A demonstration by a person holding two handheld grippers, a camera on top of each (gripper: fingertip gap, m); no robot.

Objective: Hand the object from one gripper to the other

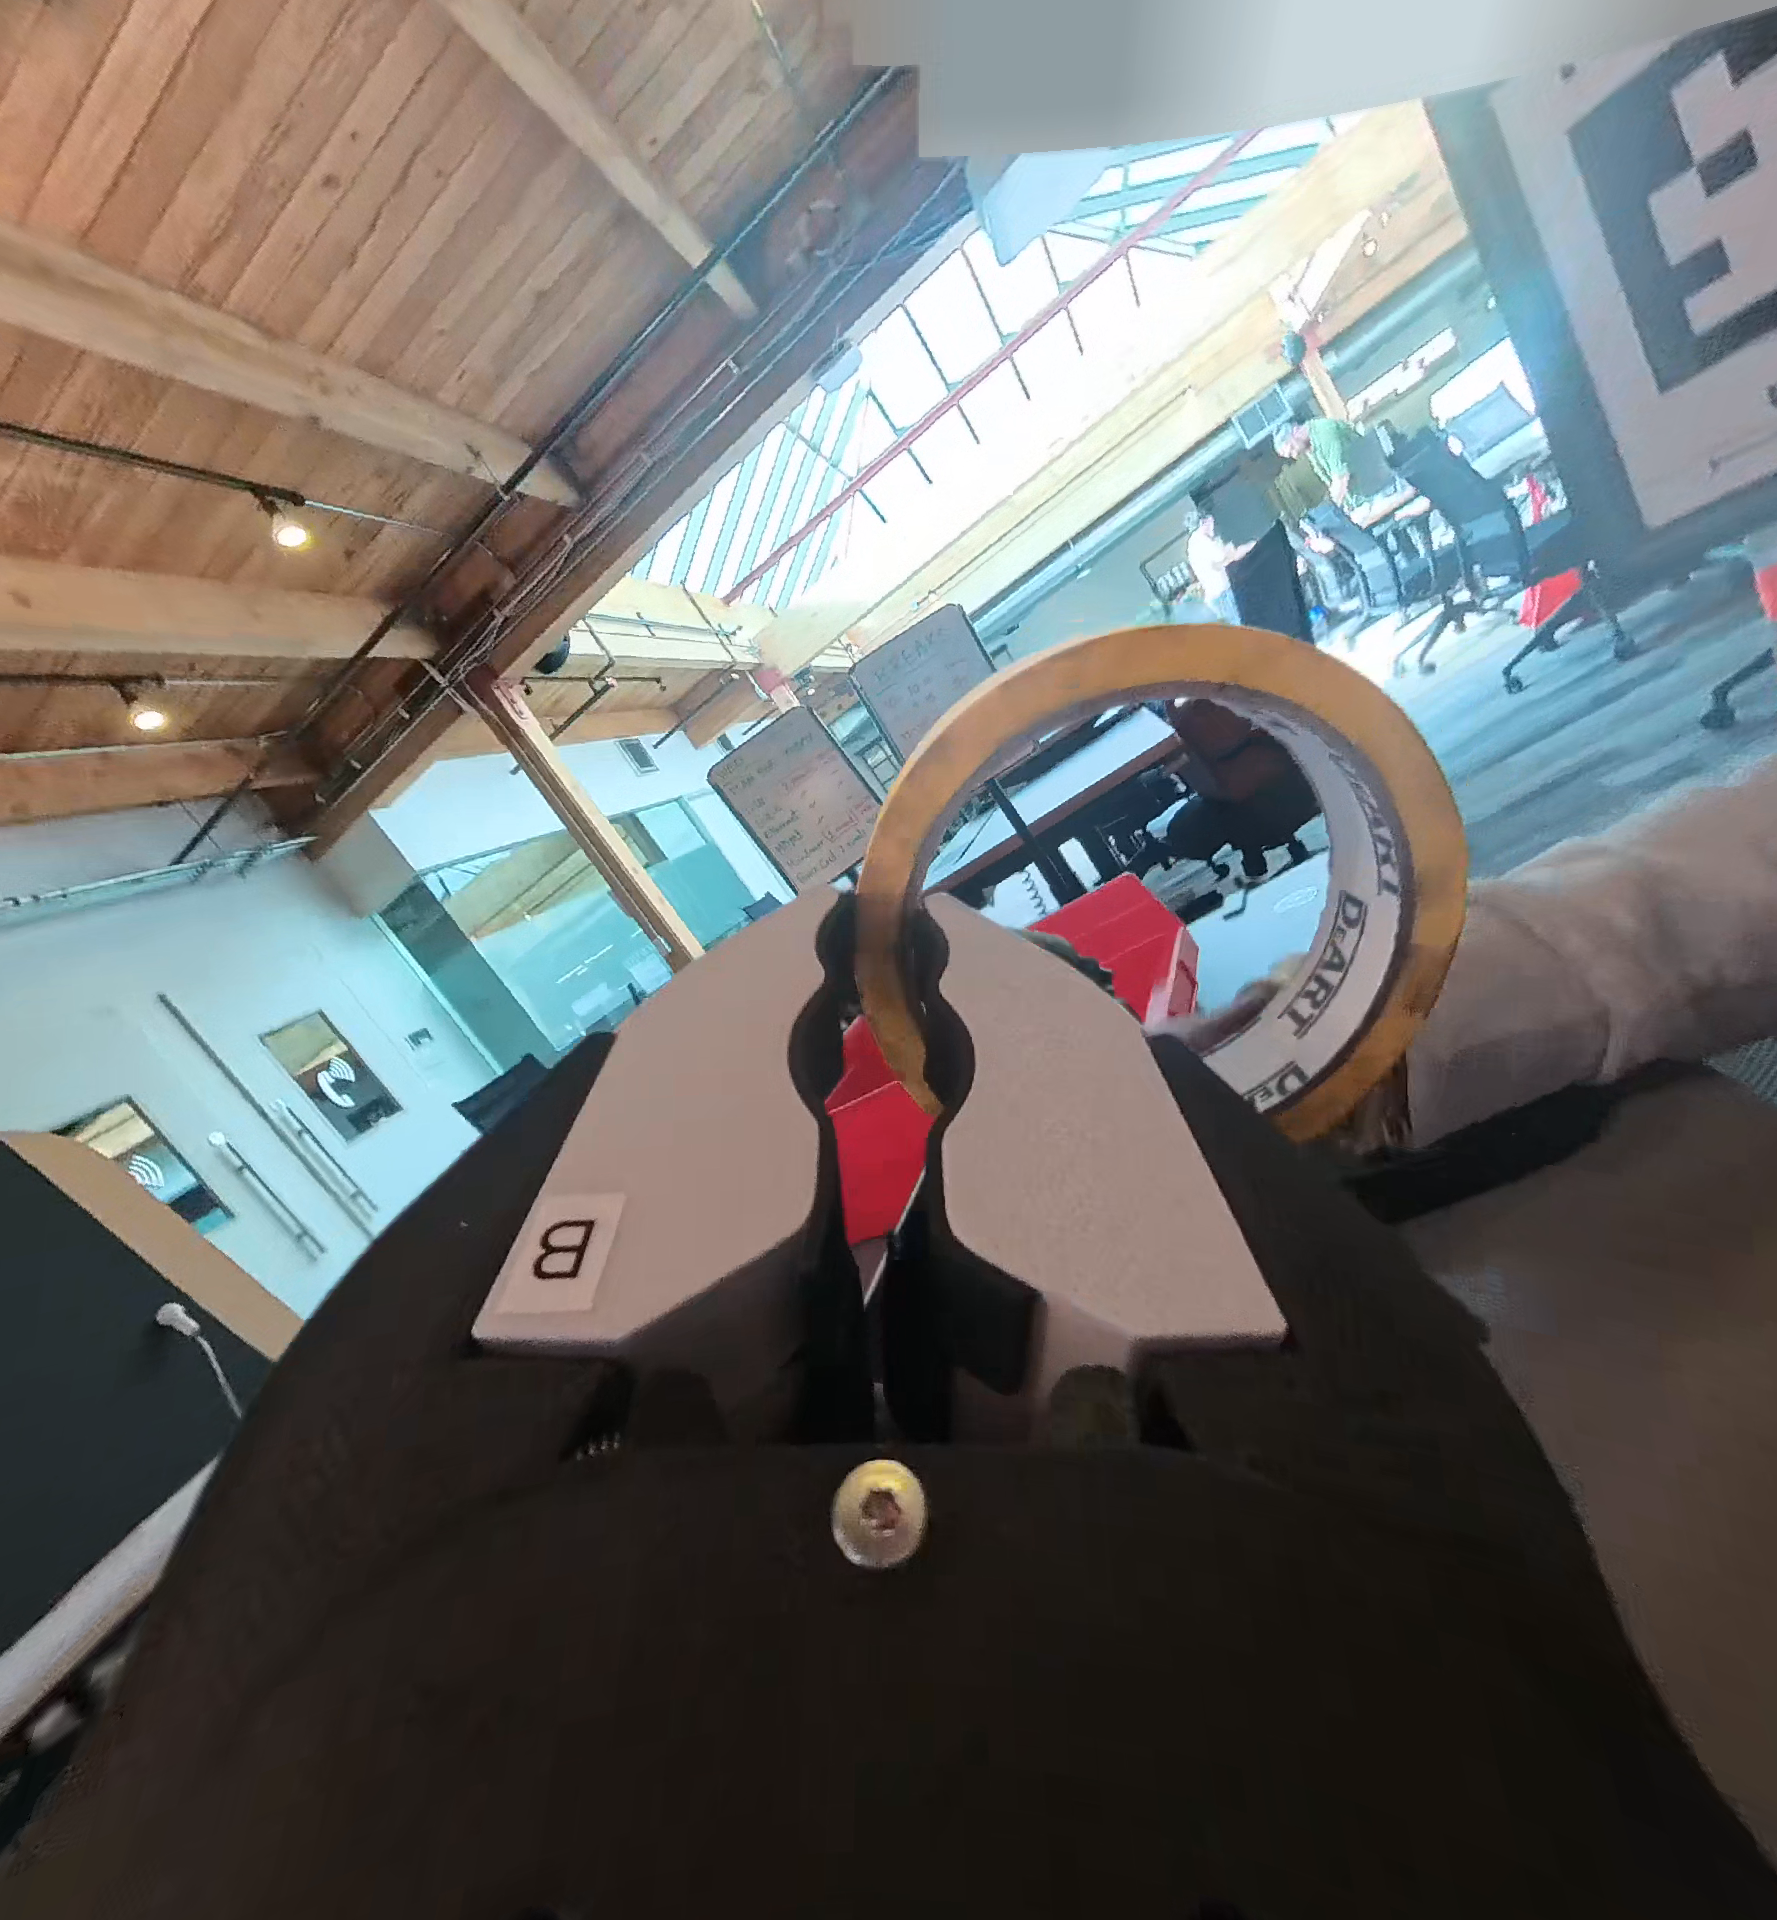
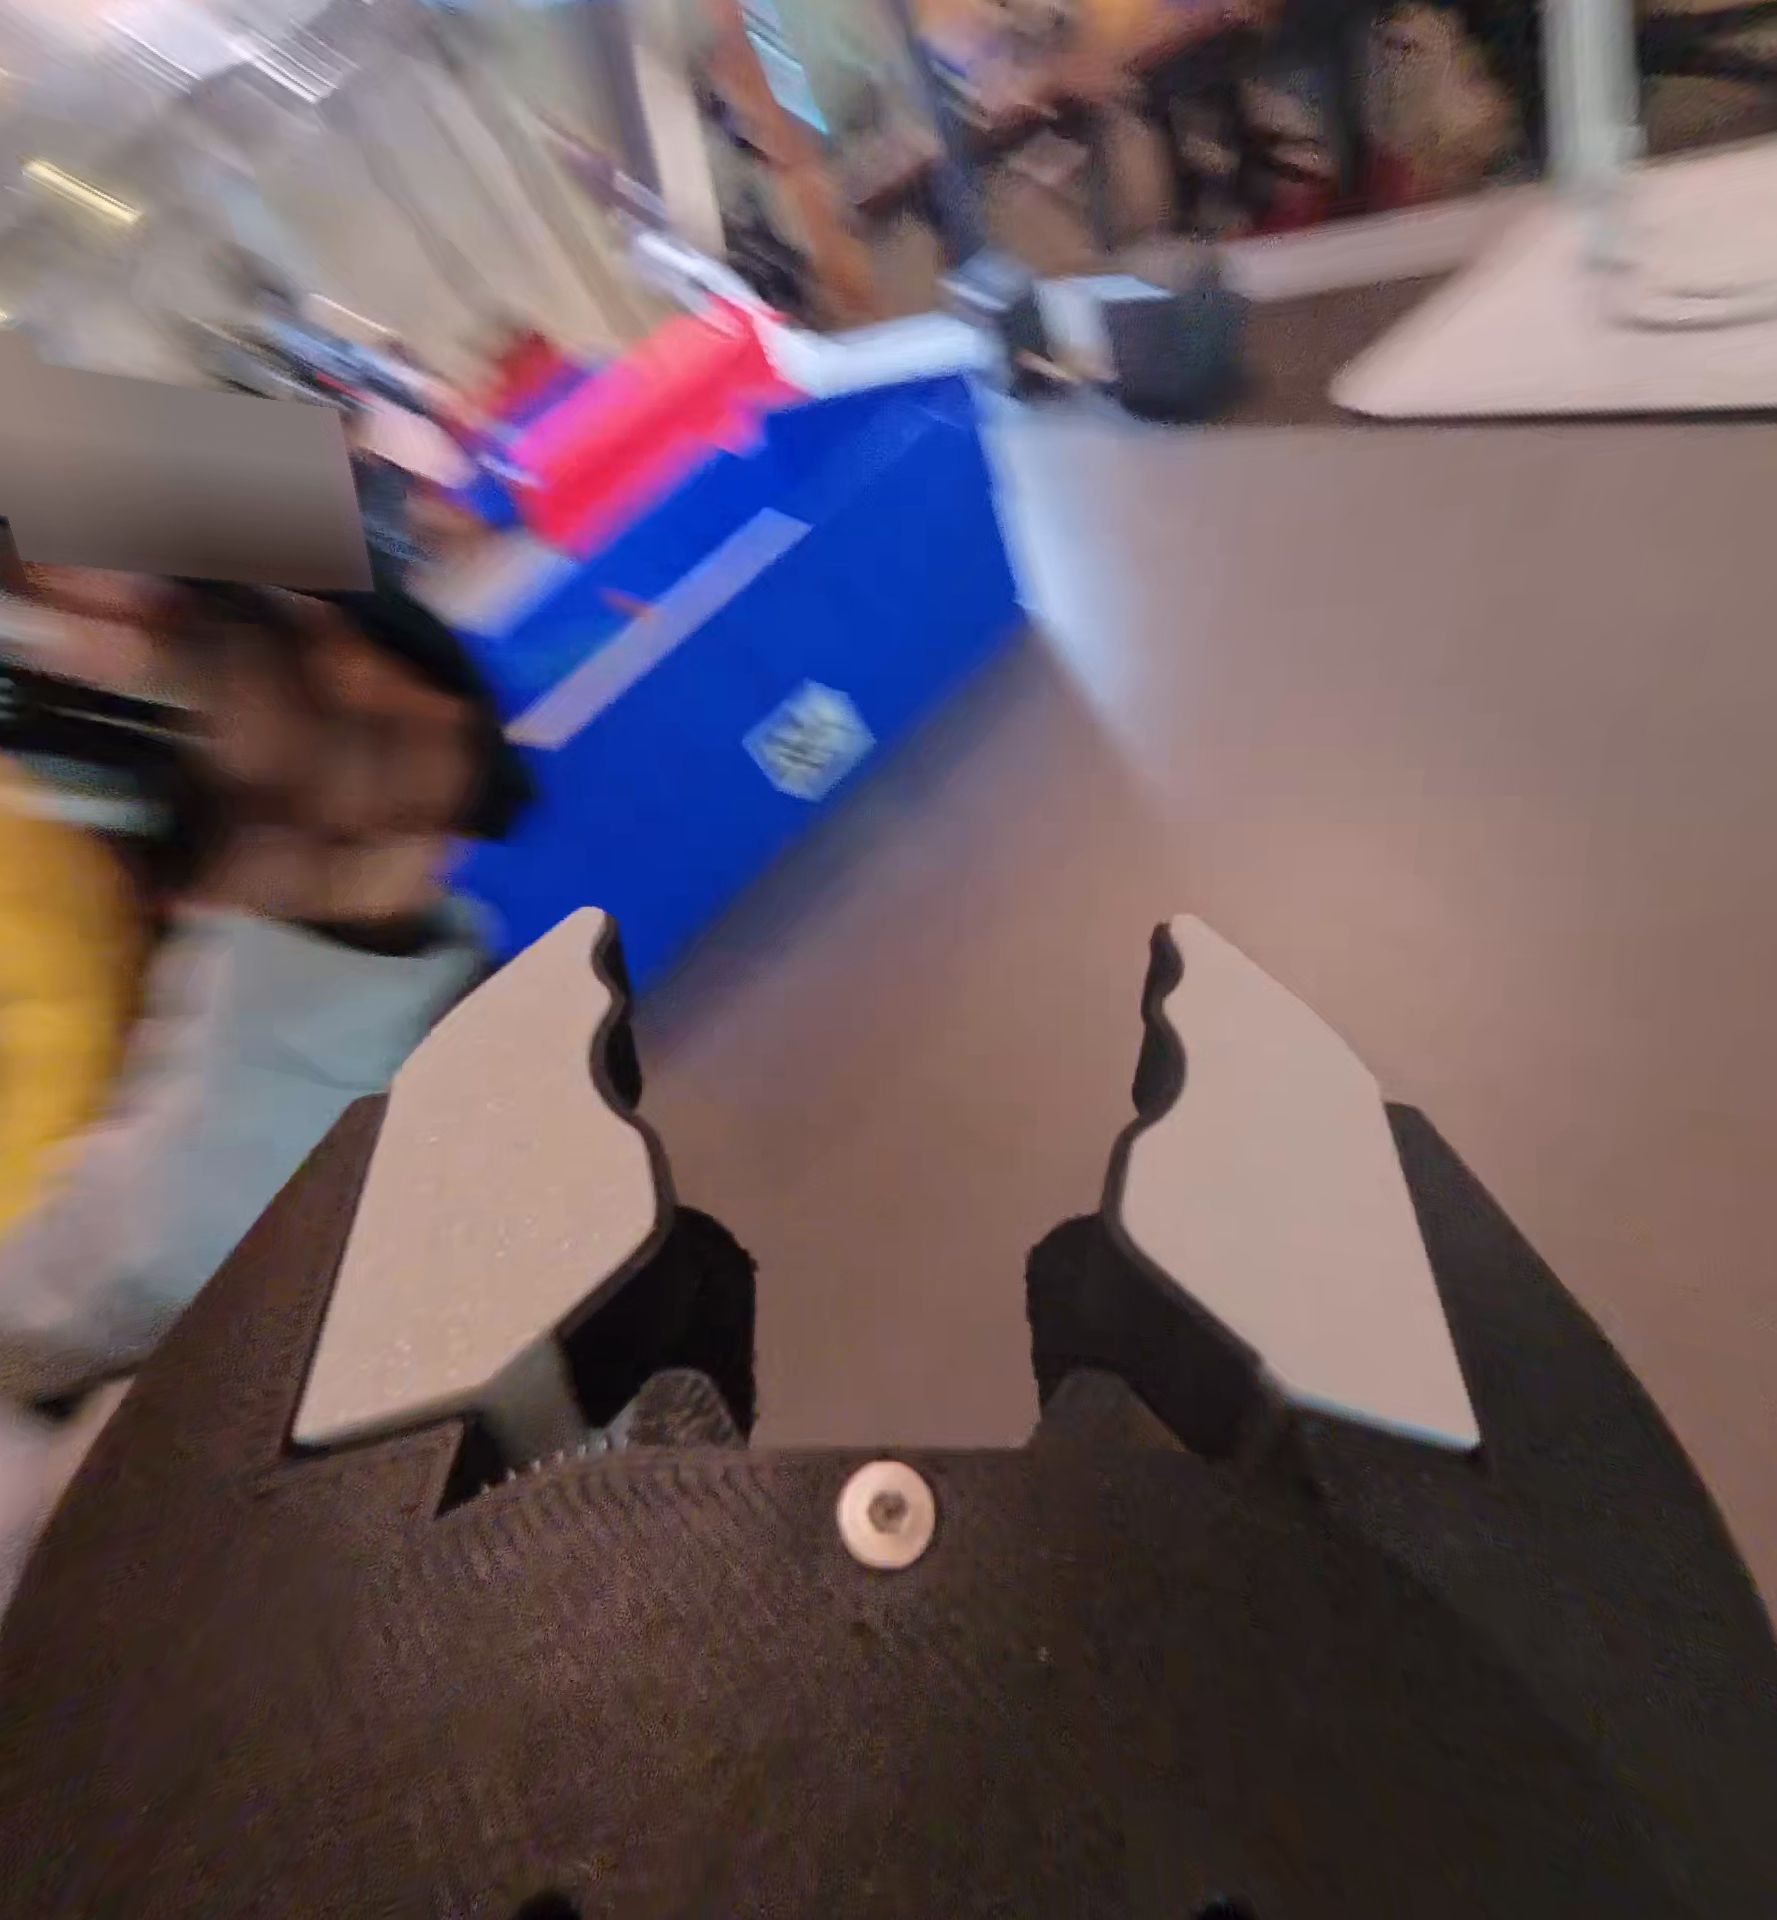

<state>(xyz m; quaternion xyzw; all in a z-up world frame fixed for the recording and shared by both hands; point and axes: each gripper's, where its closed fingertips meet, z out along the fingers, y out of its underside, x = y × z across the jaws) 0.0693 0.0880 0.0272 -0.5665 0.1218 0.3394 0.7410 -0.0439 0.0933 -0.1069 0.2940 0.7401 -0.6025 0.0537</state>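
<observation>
Left gripper (image 1: 889,935): black textured body, pale grey wedge fingers (image 1: 697,1122) with scalloped black inner edges, silver hex screw (image 1: 879,1512), white lettered sticker (image 1: 560,1252). Right gripper (image 2: 884,935): same build. Pale grey sleeve (image 1: 1632,935).

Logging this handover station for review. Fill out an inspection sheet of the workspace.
Surface: bare grey table.
Job's things: roll of tape, held upright in the air by its rim.
Clutter: blue box with red items behind it.
Grippers: left hand-held gripper shut on the roll; right hand-held gripper open, nothing in it.
Cables: white cable plugged into a dark panel.
Surroundings: wooden ceiling, whiteboards, office chairs; right view blurred.
</observation>
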